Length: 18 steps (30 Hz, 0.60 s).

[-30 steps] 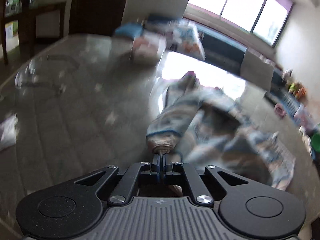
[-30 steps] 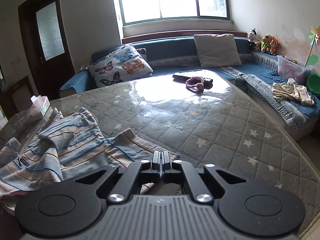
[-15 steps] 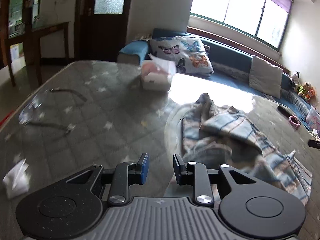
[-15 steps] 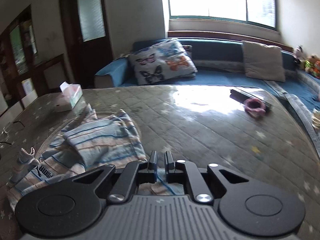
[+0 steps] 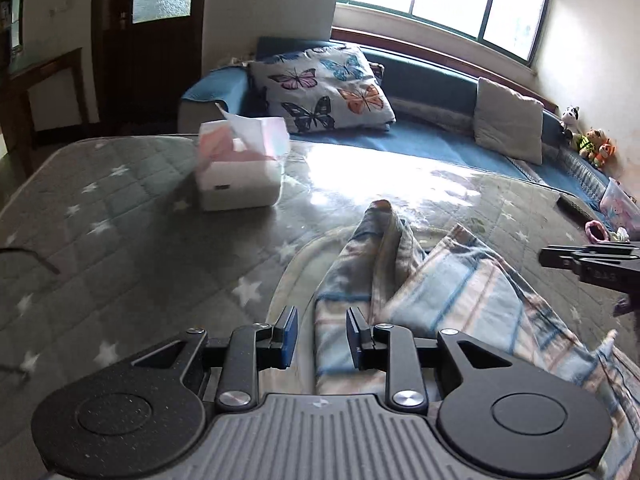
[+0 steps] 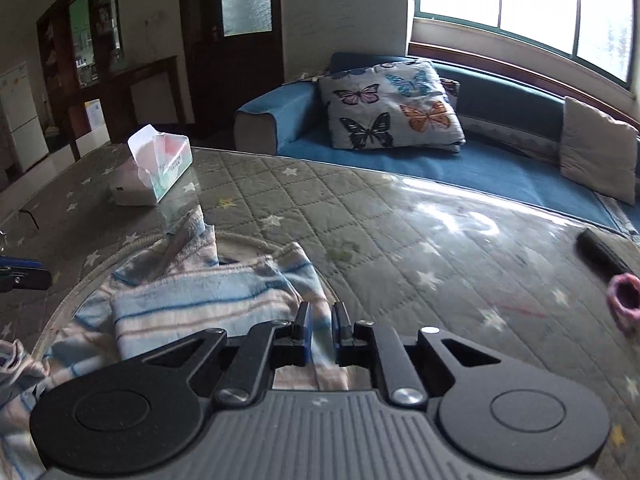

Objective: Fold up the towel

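A blue, pink and white striped towel [image 5: 460,292] lies crumpled in a loose heap on the quilted star-patterned table [image 5: 120,208]. My left gripper [image 5: 321,335] is open just above the towel's near left edge, with cloth showing below the gap but not pinched. In the right wrist view the towel [image 6: 192,304] spreads to the left. My right gripper [image 6: 322,327] stands narrowly open over its right edge, holding nothing. The right gripper [image 5: 592,266] also shows at the right edge of the left wrist view. The left gripper's tip [image 6: 20,276] pokes in at the left edge of the right wrist view.
A tissue box [image 5: 240,172] stands on the table beyond the towel. Glasses [image 6: 28,216] lie at the far left. A dark remote [image 6: 604,252] and a pink hair tie [image 6: 624,296] rest at the right. A blue sofa with a butterfly pillow [image 6: 392,112] runs behind the table.
Both grippers let go of the towel: the left went from shut on a lifted fold to wide open, the right from shut to narrowly open. The towel dropped into a heap.
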Each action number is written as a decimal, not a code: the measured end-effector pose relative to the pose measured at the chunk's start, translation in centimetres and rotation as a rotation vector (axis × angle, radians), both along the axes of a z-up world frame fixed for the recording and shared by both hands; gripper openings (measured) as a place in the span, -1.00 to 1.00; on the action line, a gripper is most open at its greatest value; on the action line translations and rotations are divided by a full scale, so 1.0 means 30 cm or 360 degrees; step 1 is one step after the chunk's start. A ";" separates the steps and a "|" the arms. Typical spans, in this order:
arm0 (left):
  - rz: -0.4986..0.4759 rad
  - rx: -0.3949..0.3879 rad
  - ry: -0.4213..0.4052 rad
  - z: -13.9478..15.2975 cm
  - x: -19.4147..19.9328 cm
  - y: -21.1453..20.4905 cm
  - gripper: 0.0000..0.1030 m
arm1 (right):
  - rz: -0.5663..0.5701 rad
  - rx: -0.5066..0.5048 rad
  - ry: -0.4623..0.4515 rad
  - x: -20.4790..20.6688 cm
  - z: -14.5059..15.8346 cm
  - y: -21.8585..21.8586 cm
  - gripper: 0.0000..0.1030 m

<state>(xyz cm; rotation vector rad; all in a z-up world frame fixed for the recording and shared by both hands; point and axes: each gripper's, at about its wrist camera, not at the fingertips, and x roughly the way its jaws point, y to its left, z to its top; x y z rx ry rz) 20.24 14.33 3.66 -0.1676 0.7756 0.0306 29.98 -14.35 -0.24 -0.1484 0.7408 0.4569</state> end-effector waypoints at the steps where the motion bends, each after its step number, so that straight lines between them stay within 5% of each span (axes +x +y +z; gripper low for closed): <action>1: -0.0006 -0.0005 0.0004 -0.008 0.024 0.000 -0.43 | 0.0010 0.0013 0.0011 0.030 -0.012 0.017 -0.79; 6: -0.0042 -0.0024 0.0020 -0.047 0.132 -0.004 -0.43 | 0.0048 0.0045 0.0048 0.138 -0.064 0.079 -0.63; 18: -0.0141 -0.0033 0.0026 -0.091 0.233 -0.041 -0.43 | 0.0087 0.0008 0.0073 0.244 -0.153 0.136 -0.62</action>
